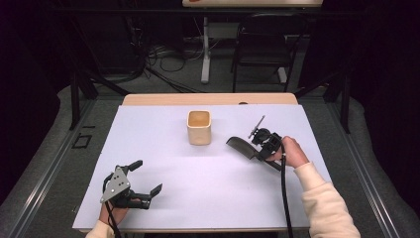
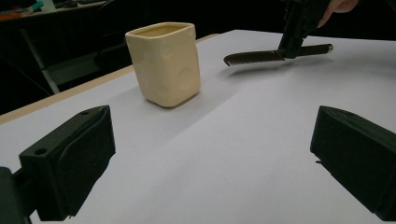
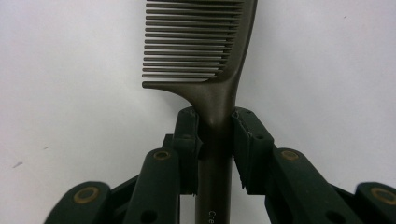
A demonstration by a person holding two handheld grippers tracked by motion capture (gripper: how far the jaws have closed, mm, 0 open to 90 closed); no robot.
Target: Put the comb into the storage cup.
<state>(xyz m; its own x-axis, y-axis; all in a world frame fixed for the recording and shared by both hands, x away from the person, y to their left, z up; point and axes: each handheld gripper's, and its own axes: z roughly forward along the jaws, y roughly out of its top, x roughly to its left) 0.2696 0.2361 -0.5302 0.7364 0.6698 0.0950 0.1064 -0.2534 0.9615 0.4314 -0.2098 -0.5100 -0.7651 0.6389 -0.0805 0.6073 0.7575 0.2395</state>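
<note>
Right now the right tongs (image 3: 215, 135) are clenched on the handle of a dark brown plastic comb (image 3: 205, 56), holding it just above the white counter (image 1: 208, 188) on the right side, with its teeth end pointing left. Left of the comb, farther back, stands 1 cream square ceramic cup (image 1: 199, 127). At the near left, the left tongs (image 1: 143, 178) rest released, with nothing between the jaws.

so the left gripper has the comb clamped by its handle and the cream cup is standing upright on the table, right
Not quite: the right gripper has the comb clamped by its handle, as the right gripper view shows. The left gripper stands open with nothing between its jaws. The cream cup does stand upright on the table.
</note>
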